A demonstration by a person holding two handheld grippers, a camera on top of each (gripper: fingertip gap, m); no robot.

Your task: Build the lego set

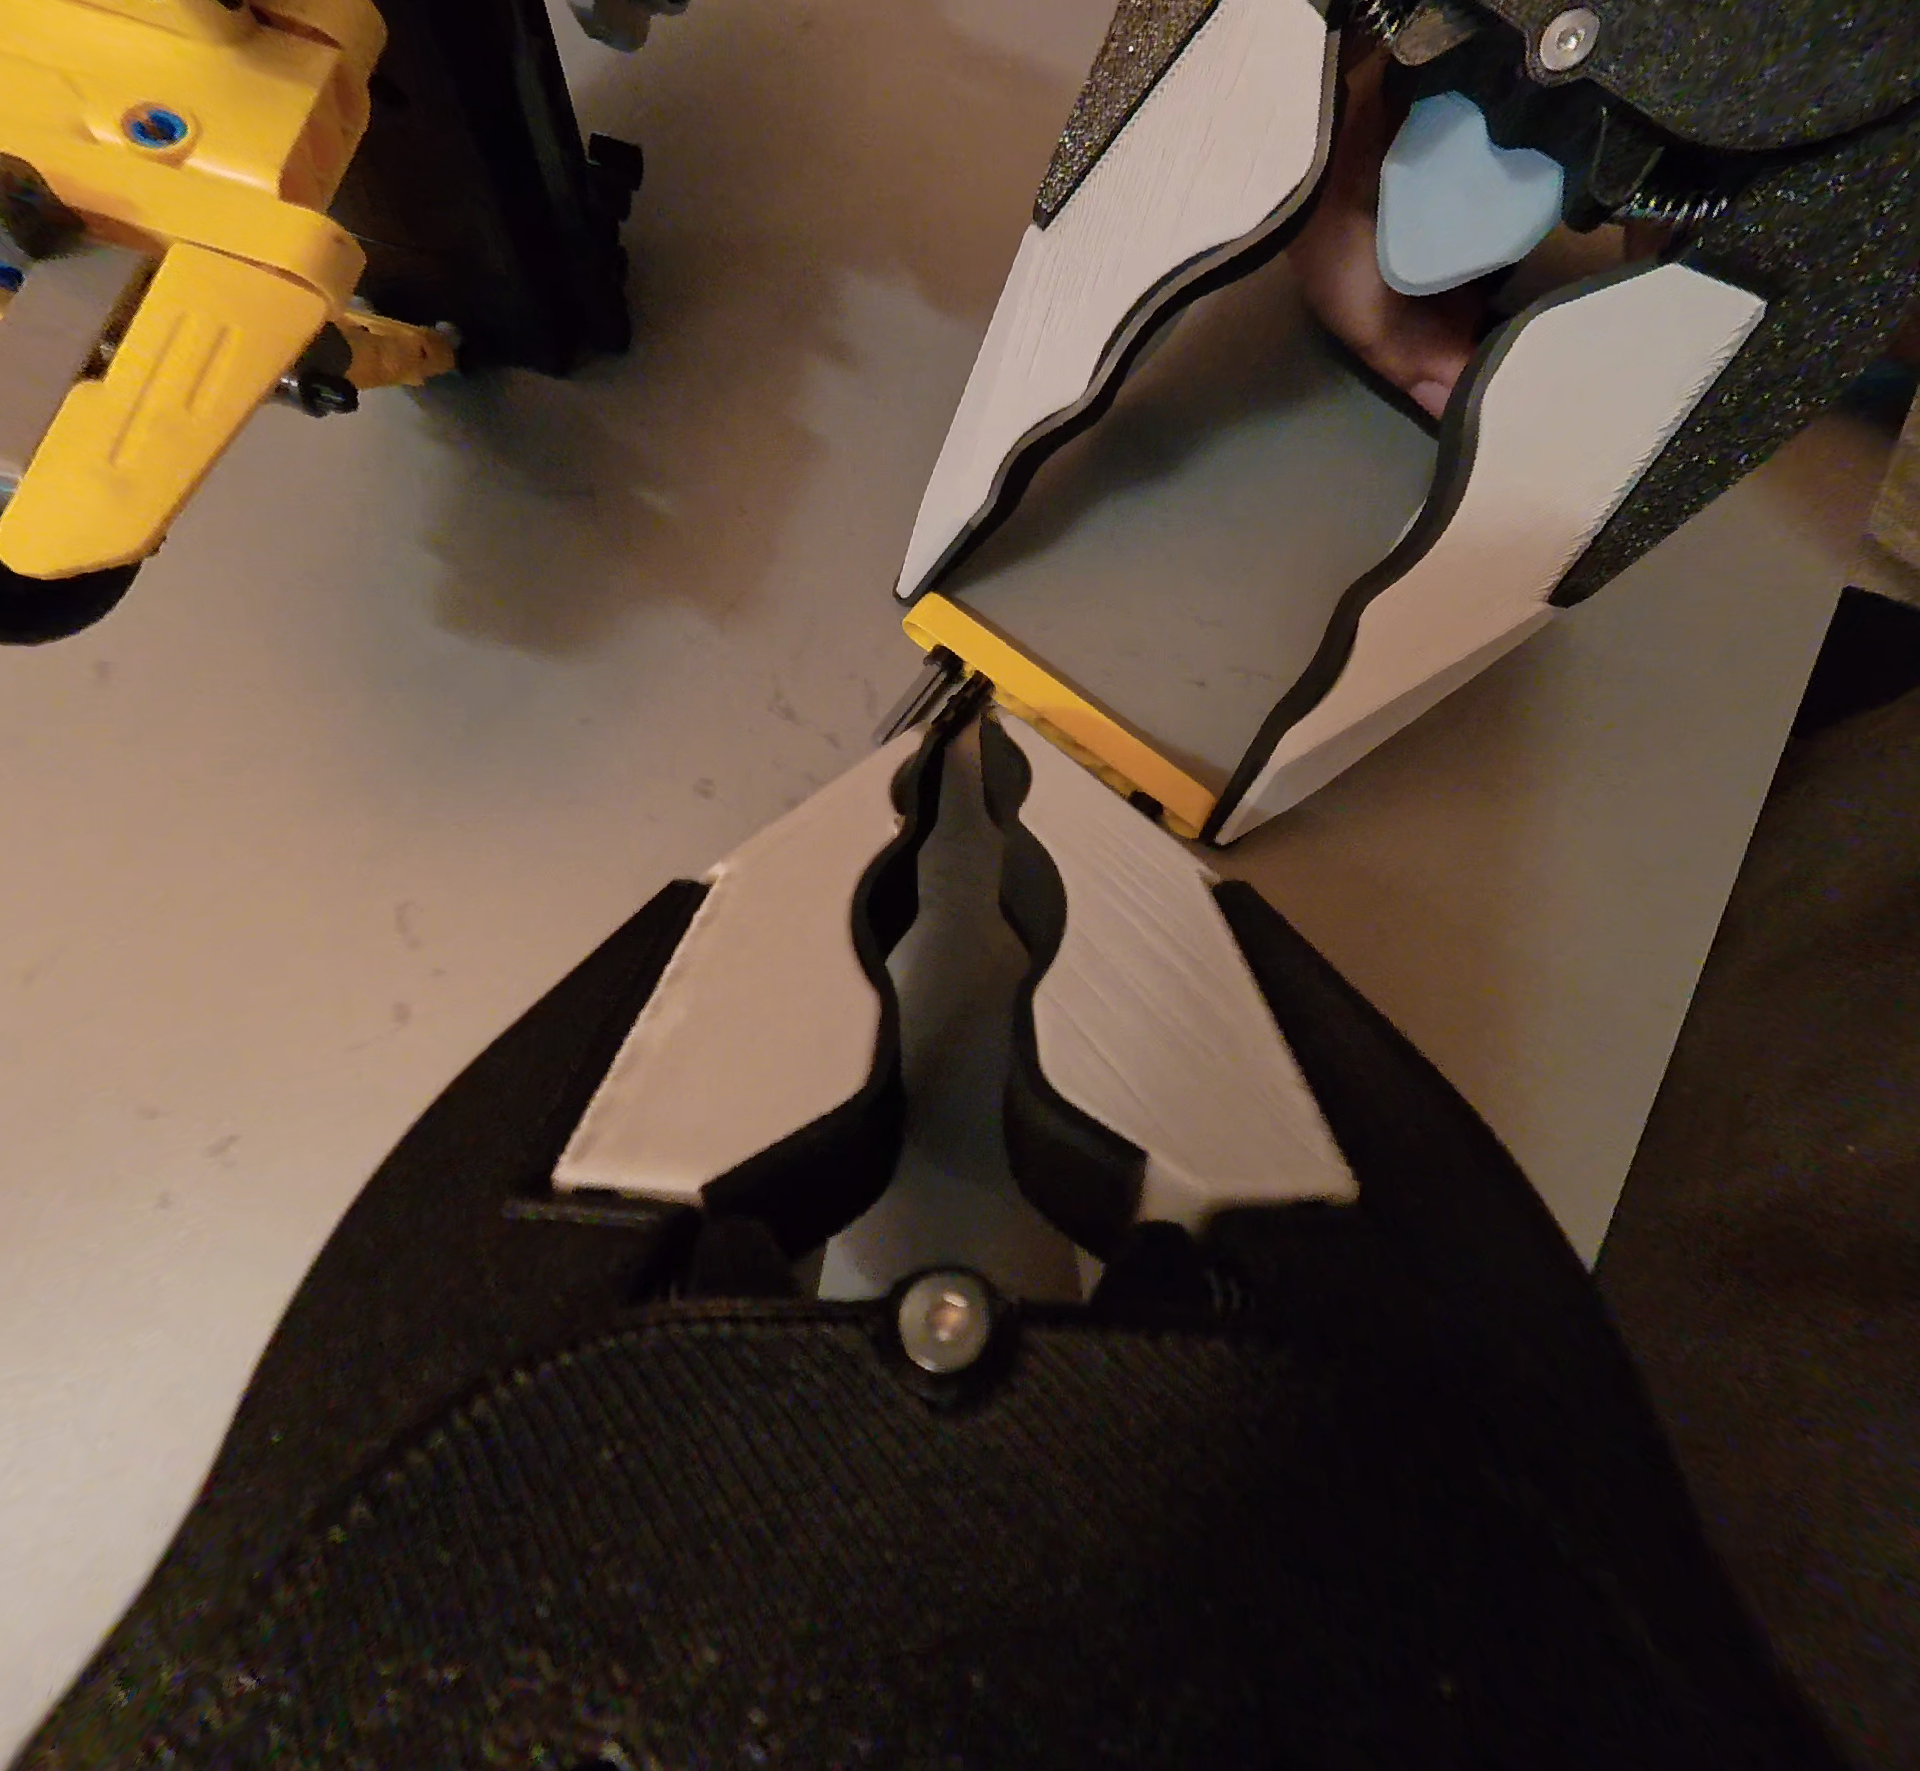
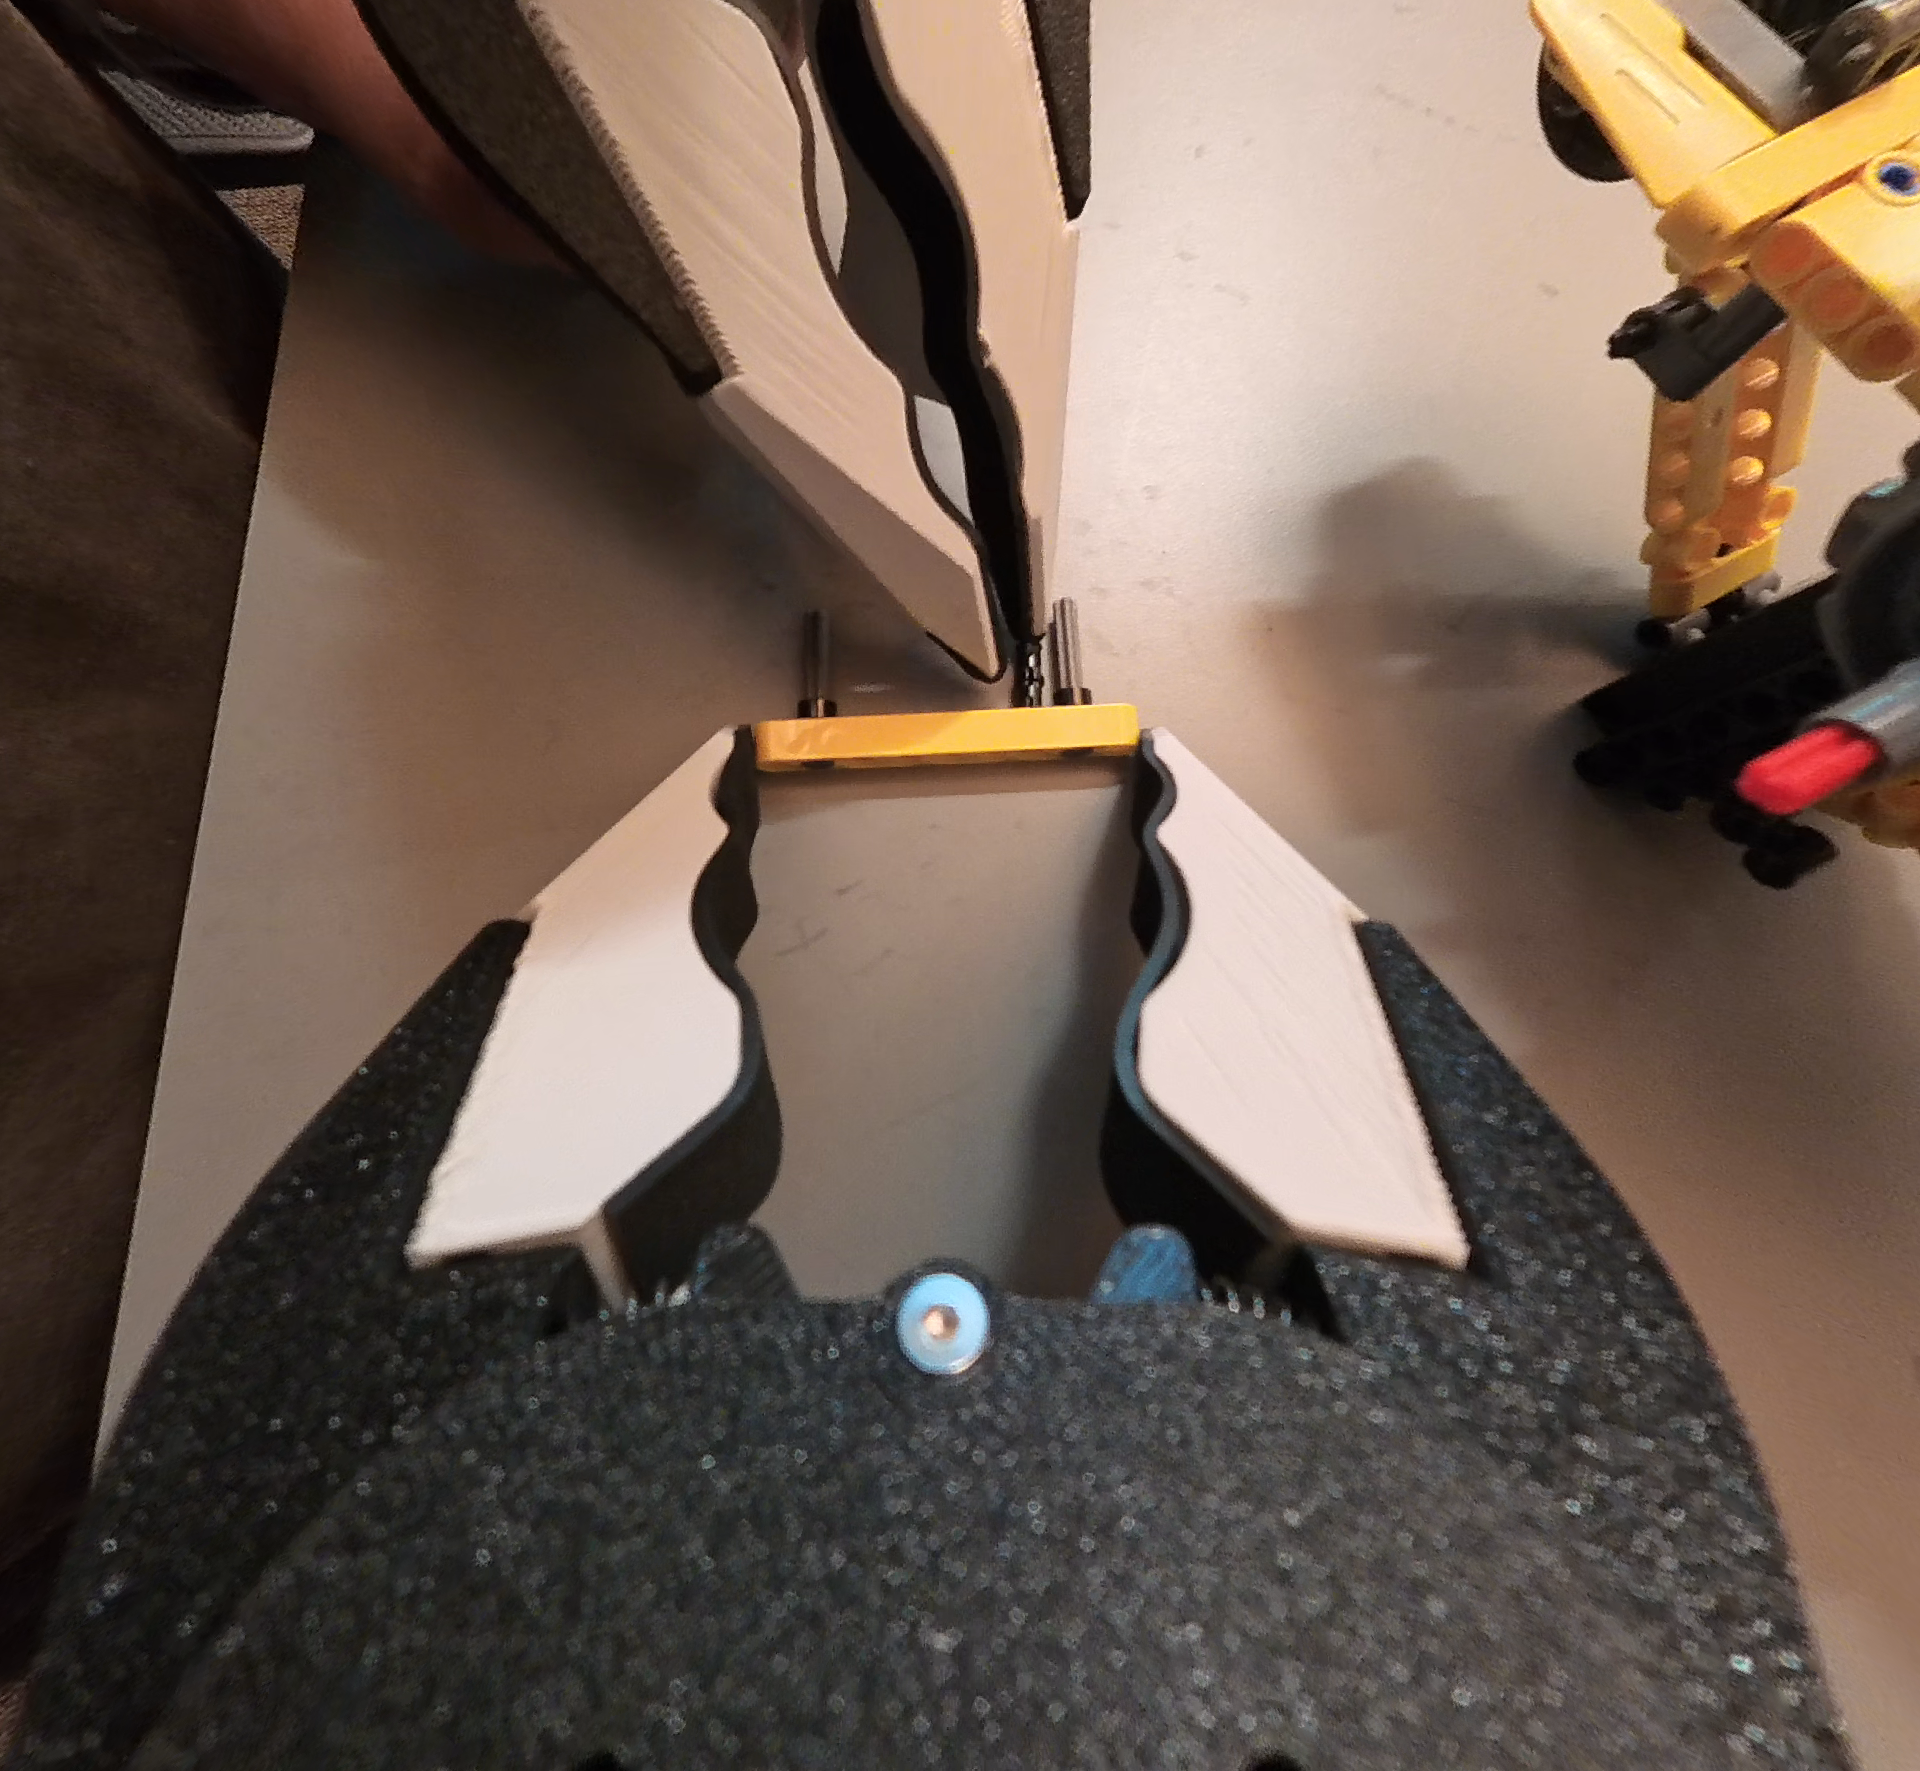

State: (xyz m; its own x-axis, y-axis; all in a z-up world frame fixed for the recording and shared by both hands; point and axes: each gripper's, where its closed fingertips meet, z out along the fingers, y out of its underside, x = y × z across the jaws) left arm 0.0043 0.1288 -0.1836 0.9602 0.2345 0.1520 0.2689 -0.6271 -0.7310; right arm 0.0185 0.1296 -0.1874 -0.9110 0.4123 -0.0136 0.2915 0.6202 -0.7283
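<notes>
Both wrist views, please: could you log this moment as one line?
right gripper: shut on yellow beam | left gripper: shut on black pin at beam | yellow-black brick model: apart on table

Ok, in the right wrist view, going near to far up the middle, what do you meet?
Right gripper → yellow beam clamped between its fingertips → thin black pin on the beam's far edge → left gripper pinching that pin.

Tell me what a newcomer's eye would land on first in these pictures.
First, the yellow beam clamped end to end between the right gripper fingertips, just above the pale table. The left gripper meets it tip to tip, pinching a thin black pin at the beam's edge. A yellow and black brick-built model stands off to the side.
</notes>
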